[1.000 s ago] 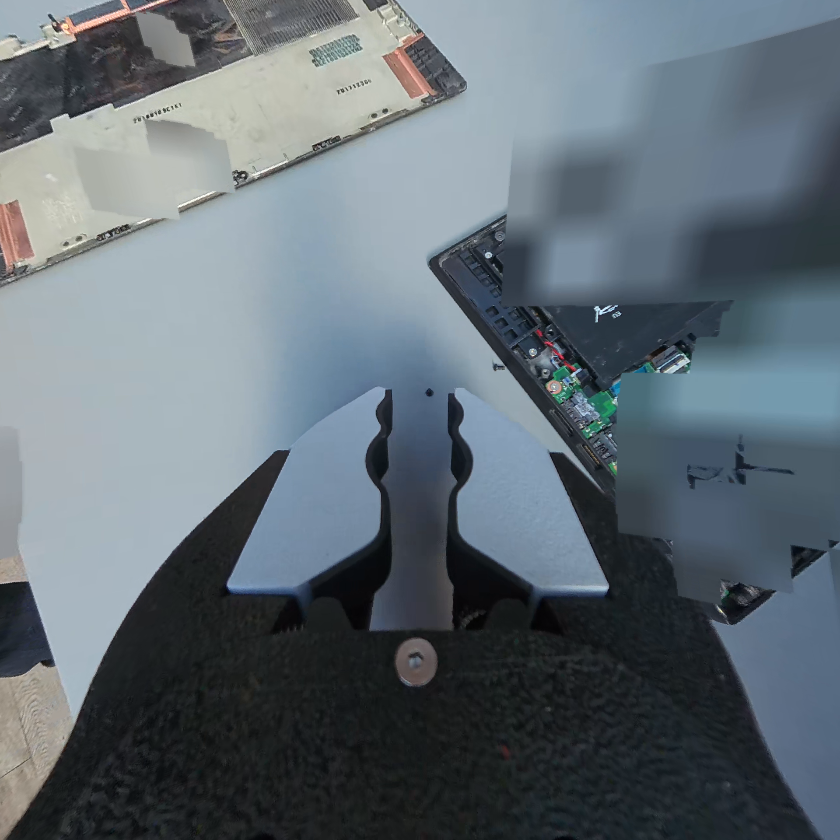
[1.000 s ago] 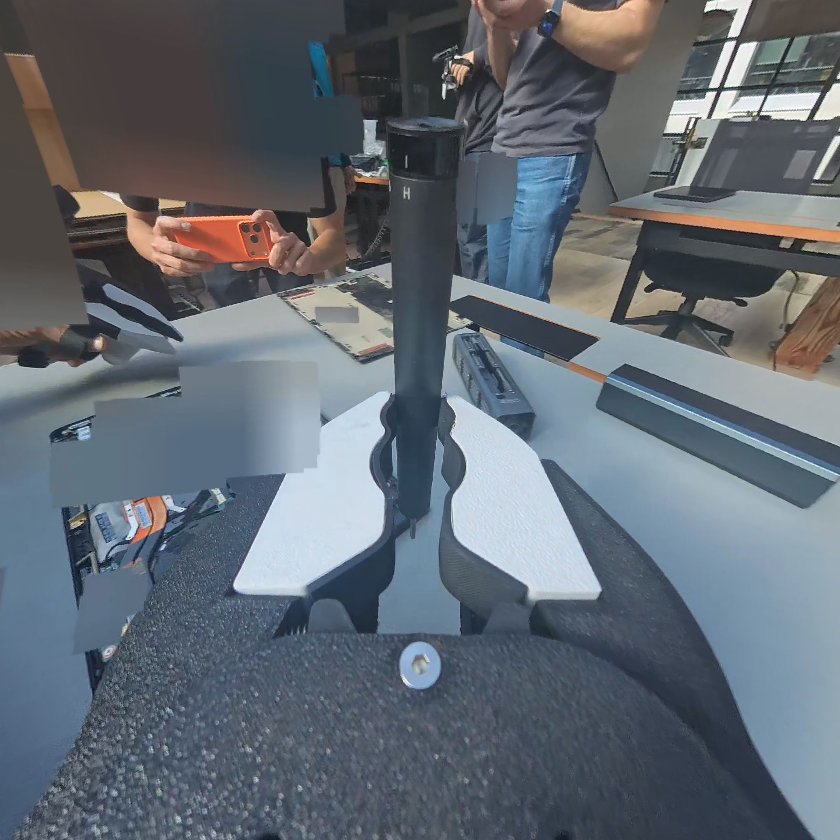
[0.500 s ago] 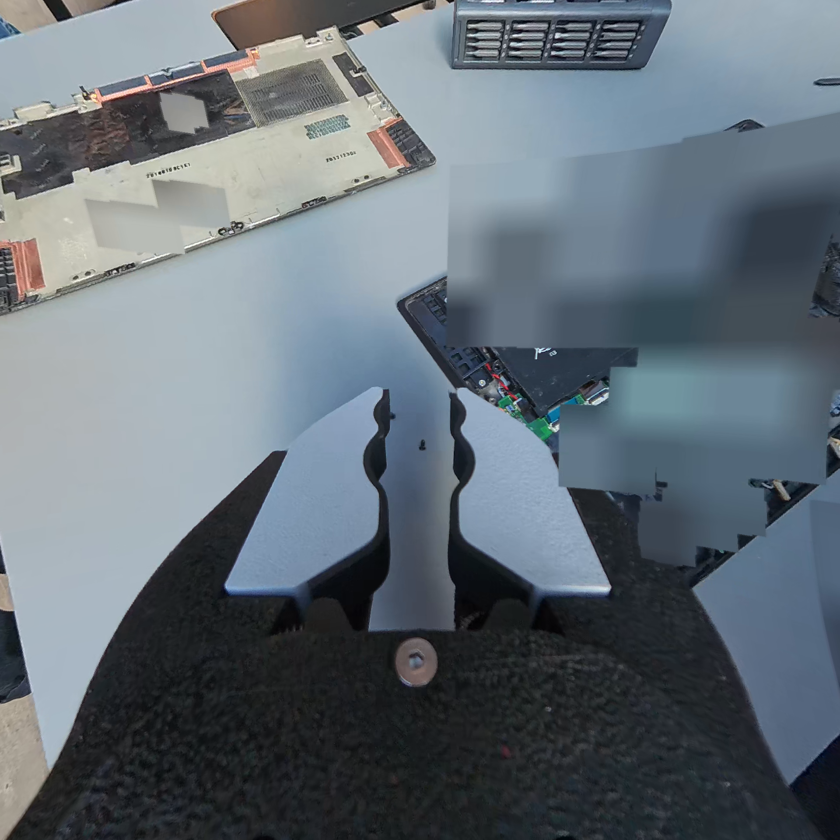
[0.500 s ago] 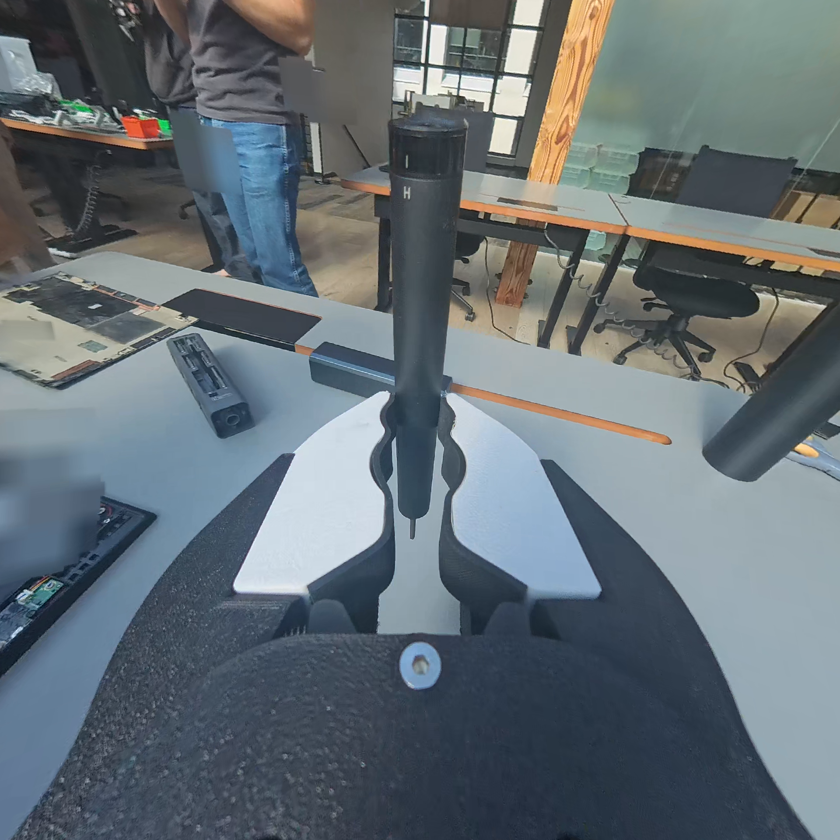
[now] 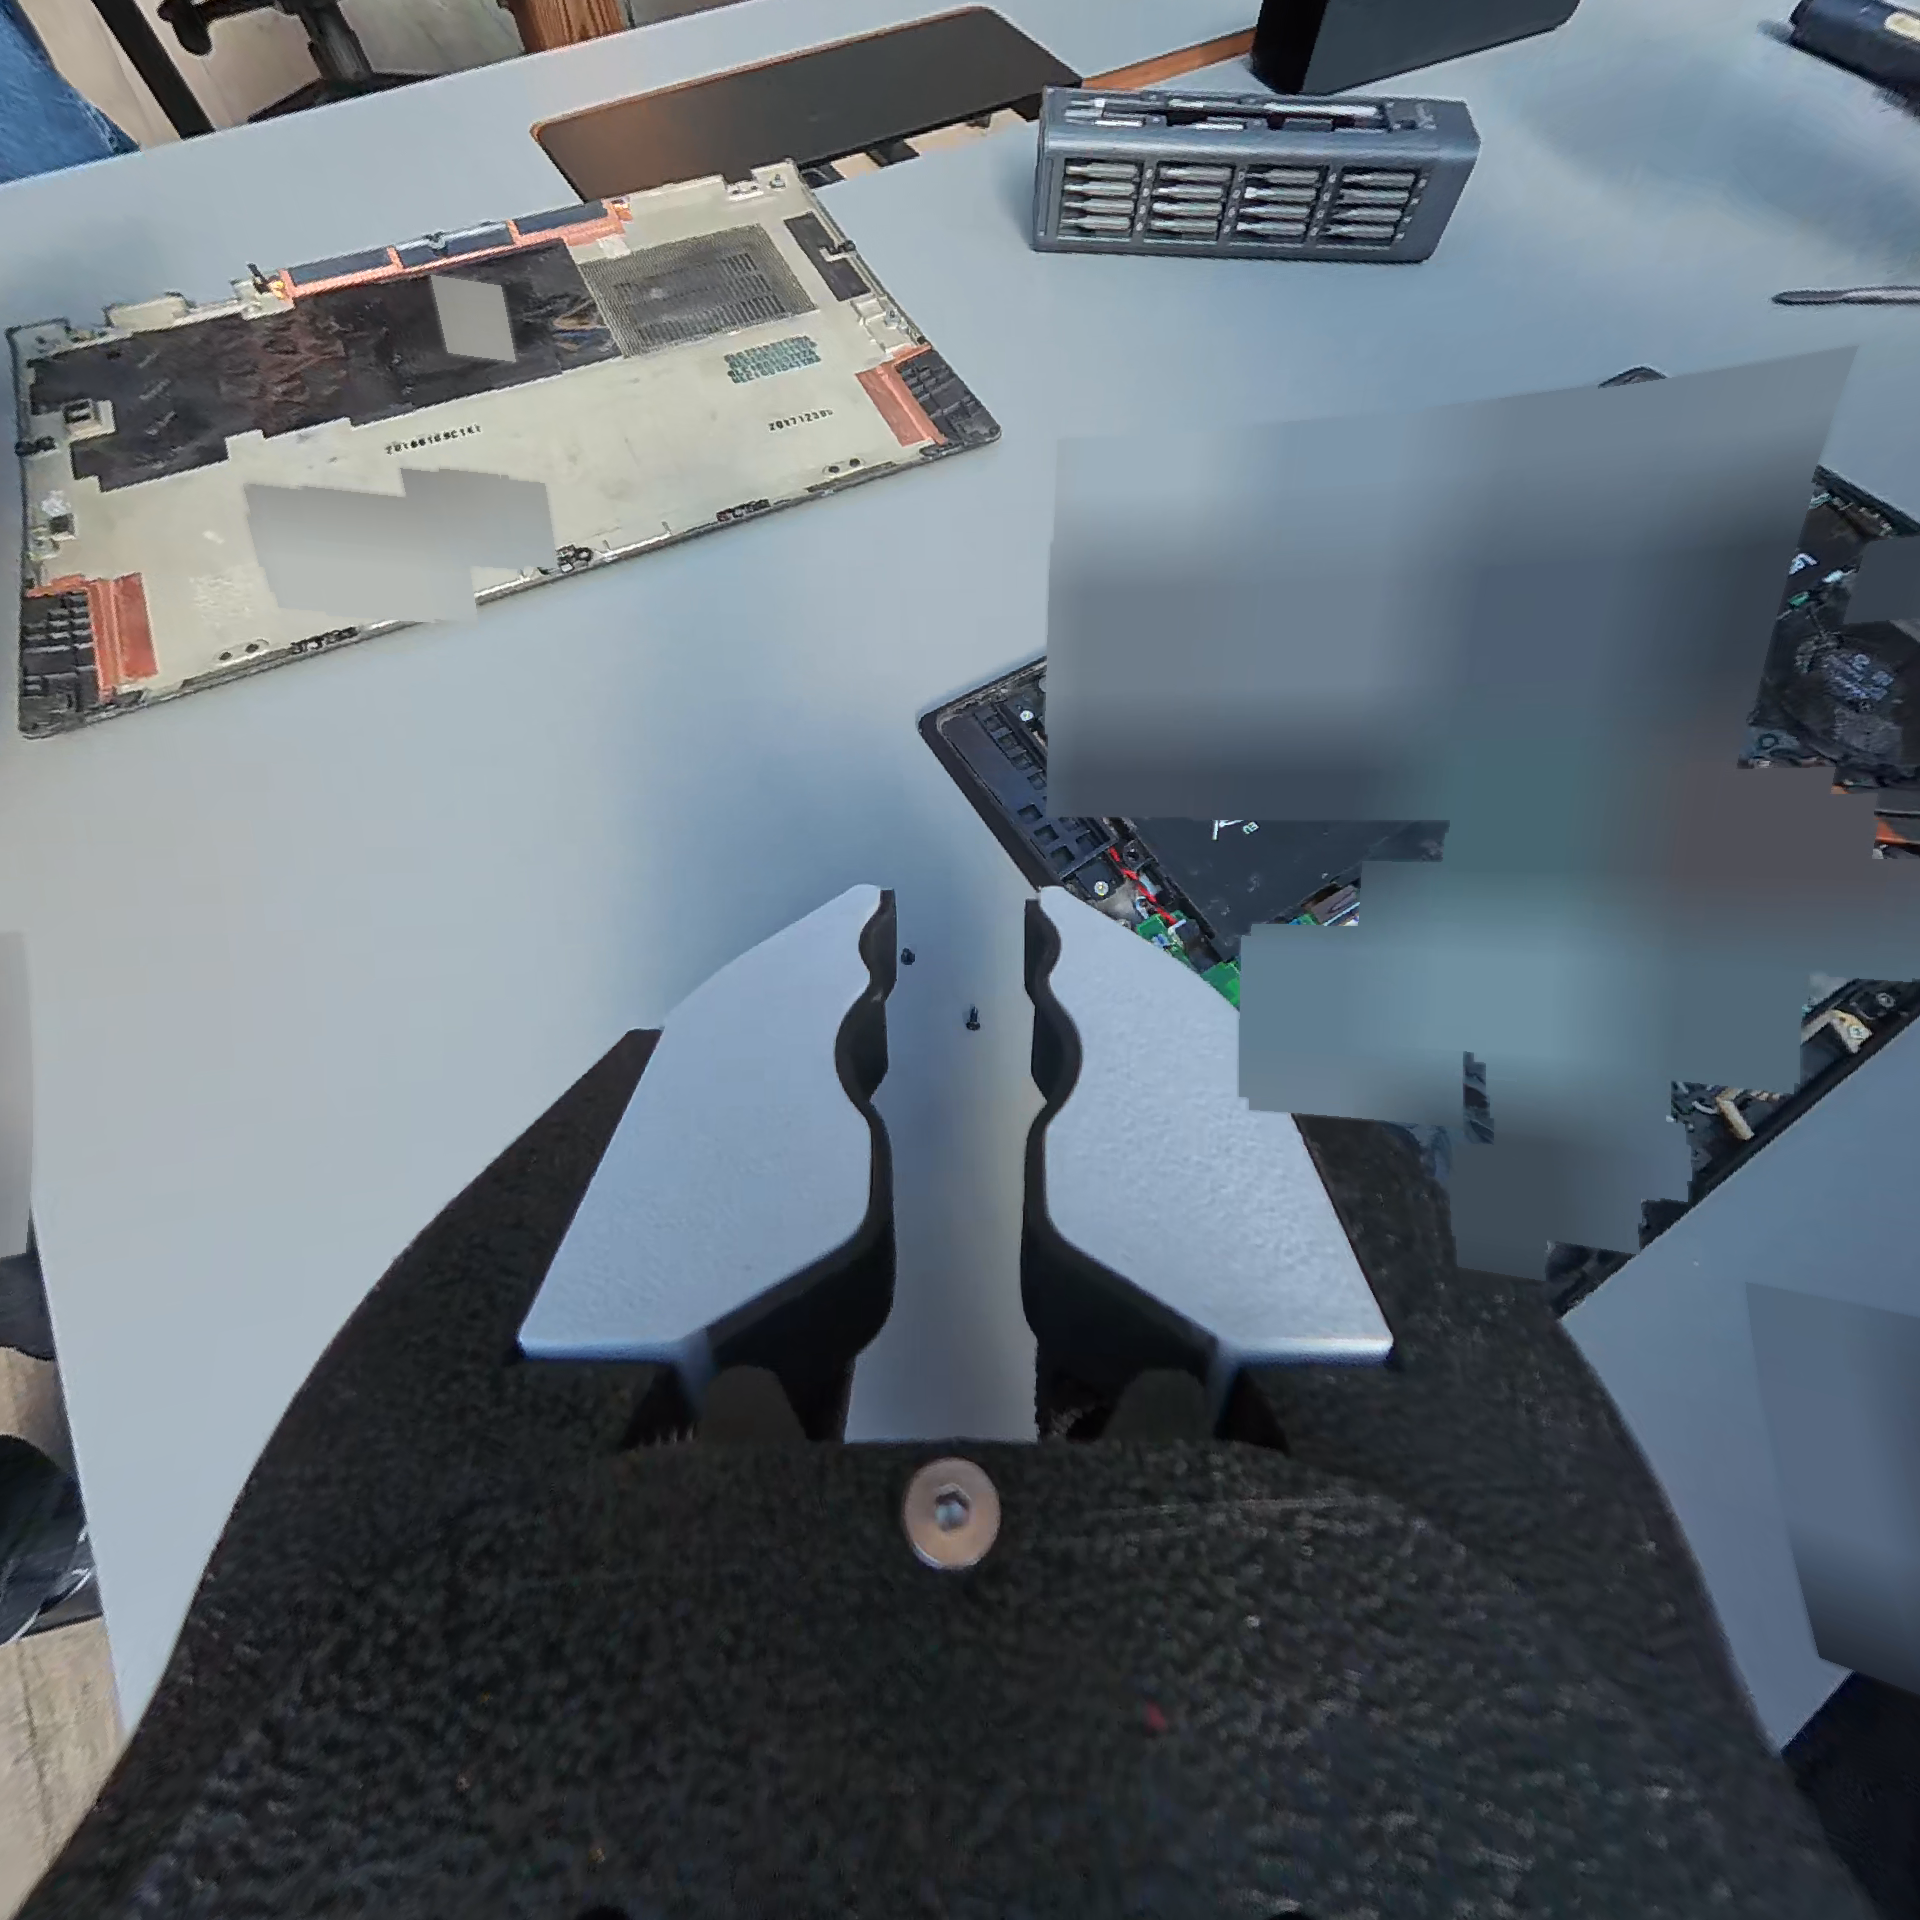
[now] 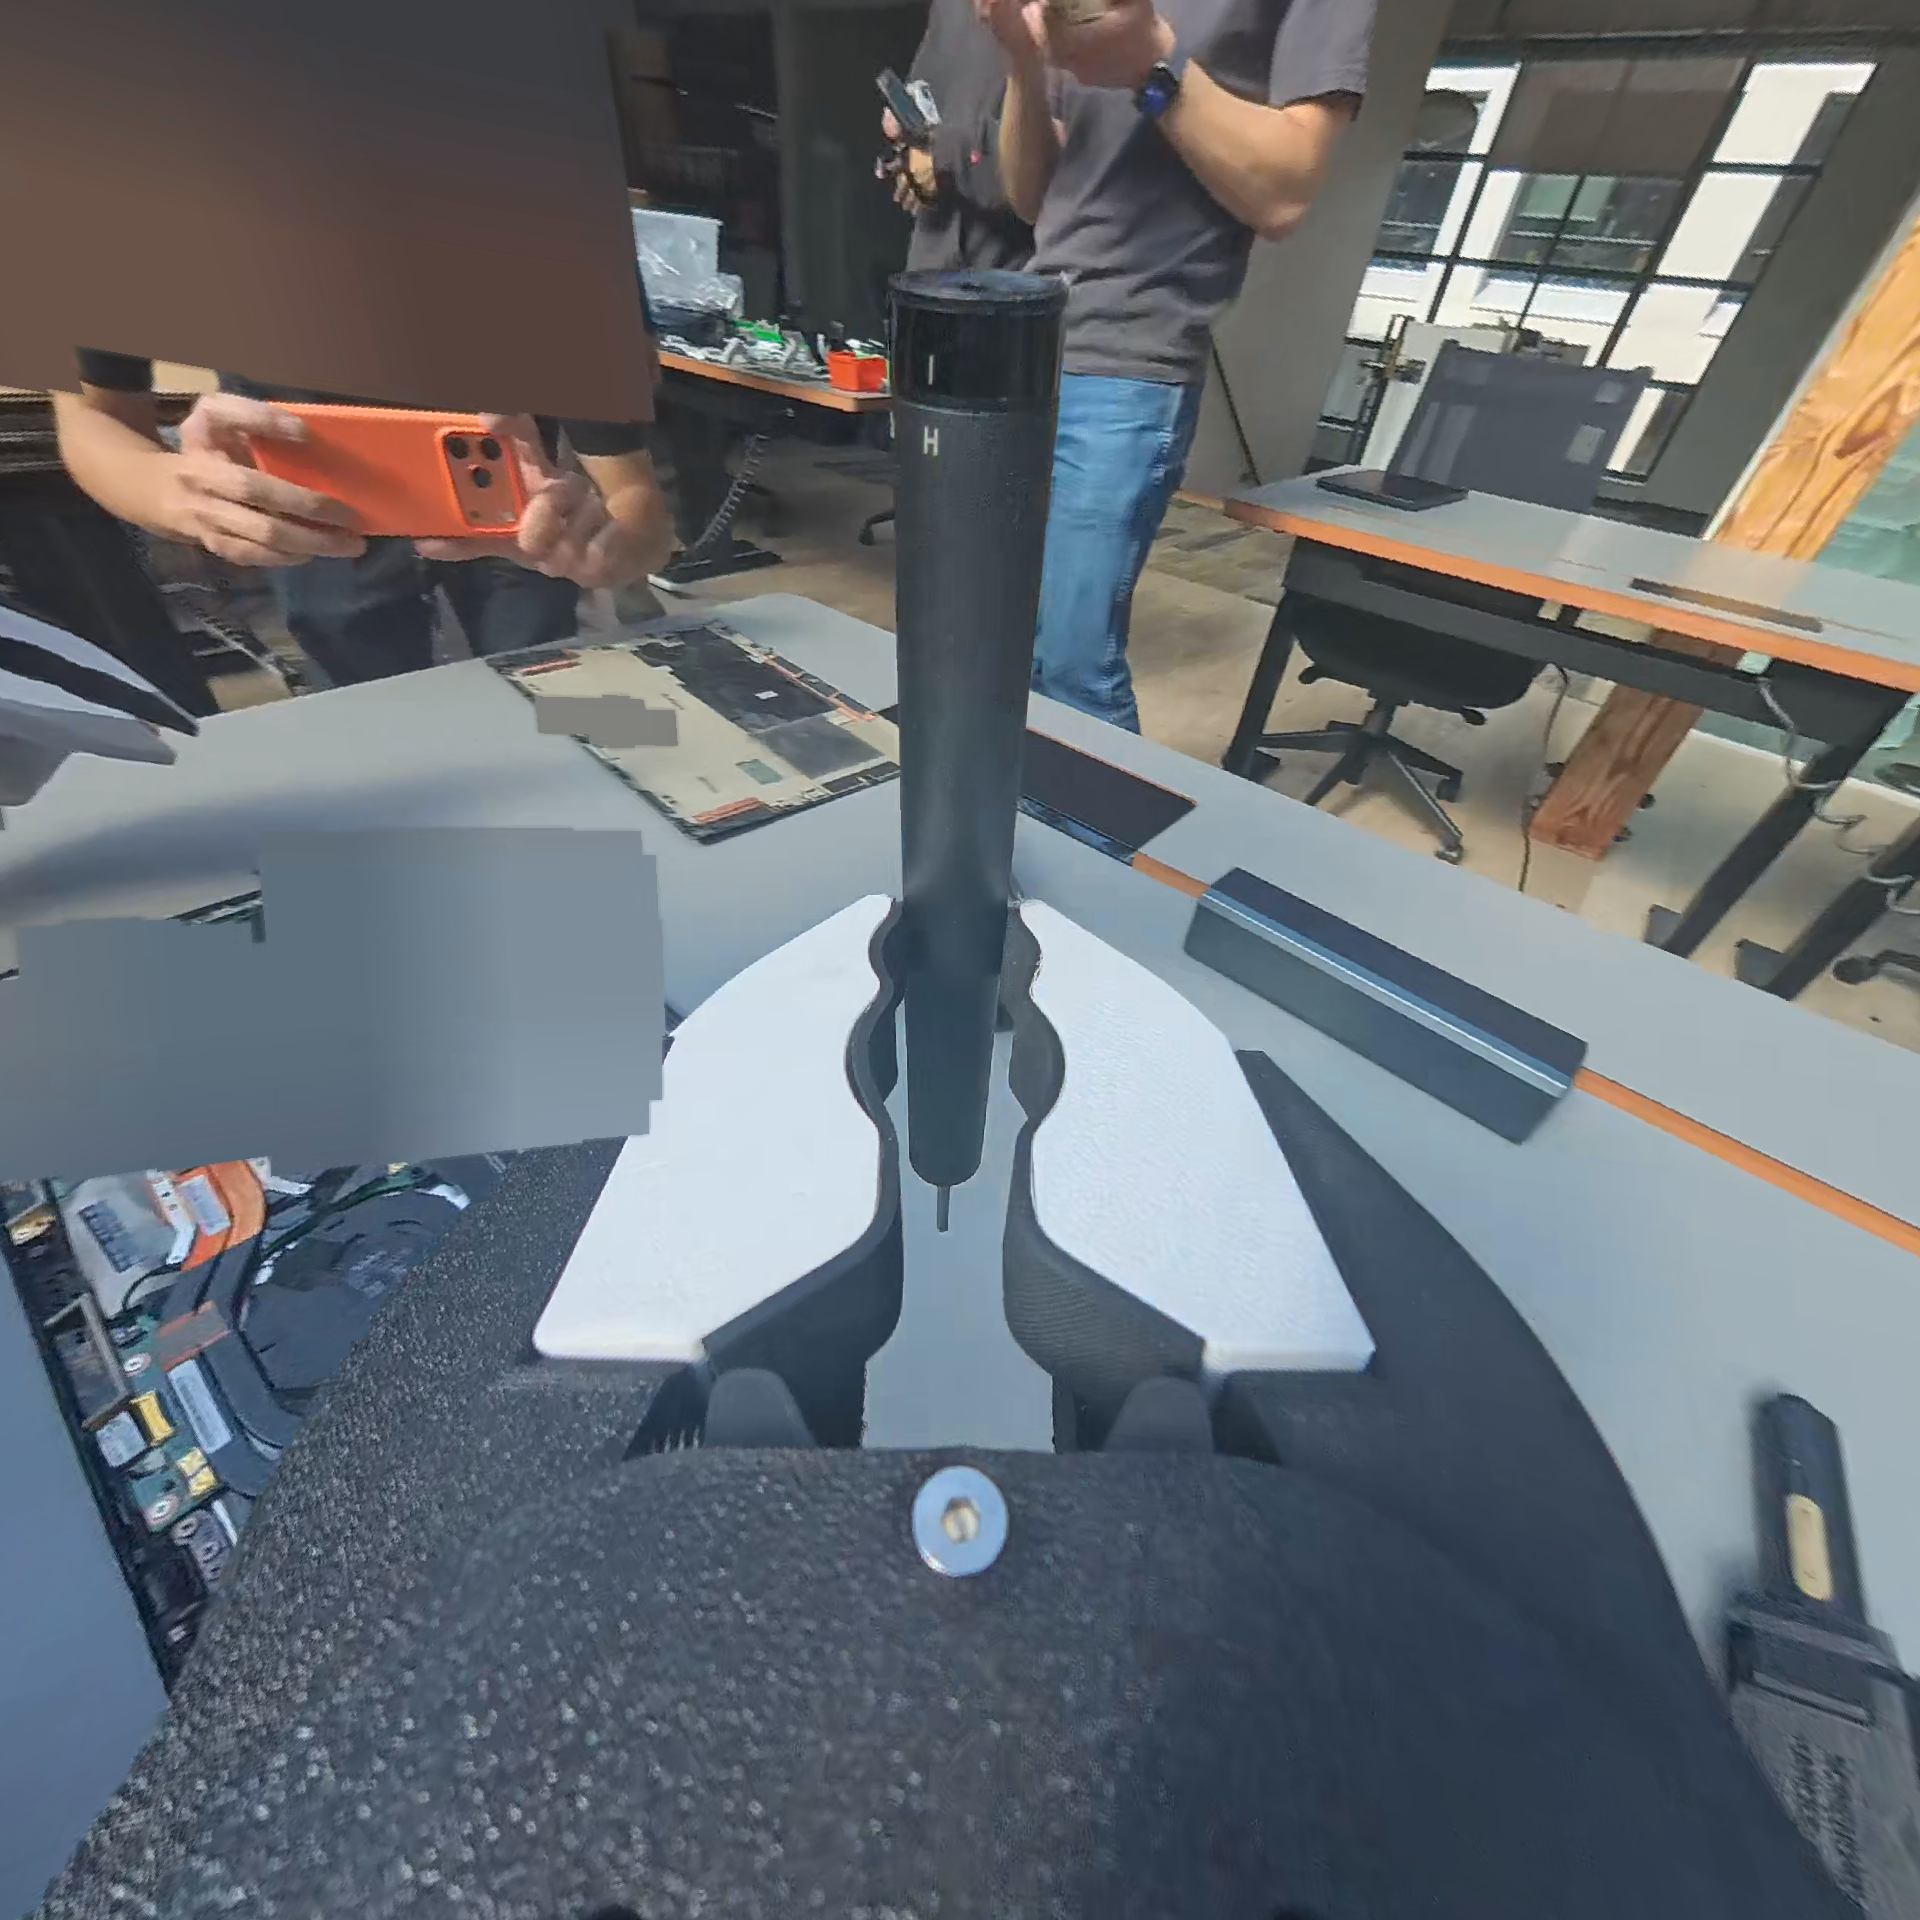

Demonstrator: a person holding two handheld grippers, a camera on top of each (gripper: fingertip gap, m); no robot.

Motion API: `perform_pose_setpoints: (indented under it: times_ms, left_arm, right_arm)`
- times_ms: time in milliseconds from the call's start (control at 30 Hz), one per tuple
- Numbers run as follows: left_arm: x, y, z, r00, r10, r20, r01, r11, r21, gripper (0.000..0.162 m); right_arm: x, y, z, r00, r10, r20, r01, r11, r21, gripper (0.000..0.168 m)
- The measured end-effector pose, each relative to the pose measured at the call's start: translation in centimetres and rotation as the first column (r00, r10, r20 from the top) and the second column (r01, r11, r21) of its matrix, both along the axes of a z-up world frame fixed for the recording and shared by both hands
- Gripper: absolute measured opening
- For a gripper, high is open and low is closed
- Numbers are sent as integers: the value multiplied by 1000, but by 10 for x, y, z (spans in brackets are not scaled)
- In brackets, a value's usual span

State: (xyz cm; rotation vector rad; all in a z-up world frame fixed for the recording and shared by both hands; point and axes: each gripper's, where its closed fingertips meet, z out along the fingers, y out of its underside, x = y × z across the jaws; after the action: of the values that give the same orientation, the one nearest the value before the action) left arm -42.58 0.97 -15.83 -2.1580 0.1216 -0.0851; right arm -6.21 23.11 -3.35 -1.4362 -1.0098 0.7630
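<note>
The right gripper [image 6: 951,914] is clamped on a black electric screwdriver [image 6: 971,665], held upright with its thin bit pointing down between the fingers, above the grey counter [image 6: 1621,1247]. The driver's barrel carries small white marks near its top cap. Just left of it lies an opened laptop [image 6: 208,1340] with its boards and cables exposed, partly covered by blur patches. Beyond the driver rests the removed laptop bottom cover [image 6: 727,717], inner side up, and to the right a long dark case [image 6: 1382,997]; a second dark tool [image 6: 1808,1527] lies at the near right.

The left gripper [image 5: 958,904] holds nothing, its jaws set a narrow gap apart, hovering over the counter [image 5: 520,831]. Two tiny black screws [image 5: 972,1017] lie on the counter in that gap. The bottom cover [image 5: 468,447], printed with small codes, sits far left; a grey bit holder [image 5: 1252,187] stands behind.

Across the counter, a person holds an orange phone [image 6: 390,468].
</note>
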Motion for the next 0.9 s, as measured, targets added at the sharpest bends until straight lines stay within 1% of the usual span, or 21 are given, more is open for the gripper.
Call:
perform_pose_setpoints:
  times_ms: [233, 333, 533, 667, 900]
  left_arm:
    - [6, 11, -3, 1000, -8, 18, 8, 1000, 14, 19]
    - [9, 13, -3, 999, -3, 34, 2, 1000, 24, 18]
    - [13, 11, -3, 995, 7, 99, -12, 999, 42, 20]
    - [11, 8, -5, 994, 19, 106, -22, 999, 31, 24]
    - [7, 7, -7, 994, 28, 109, -31, 999, 23, 24]
  right_arm:
    - [-52, -40, -20, 984, 178, -17, -179, 982, -68, 17]
    - [-63, -48, -31, 977, 212, -15, -213, 974, -79, 17]
    - [-73, -55, -50, 973, 229, -21, -230, 966, -115, 17]
    - [-78, -58, -59, 971, 238, -15, -238, 963, -129, 17]
    - [-79, -54, -68, 971, 237, 6, -234, 963, -136, 17]
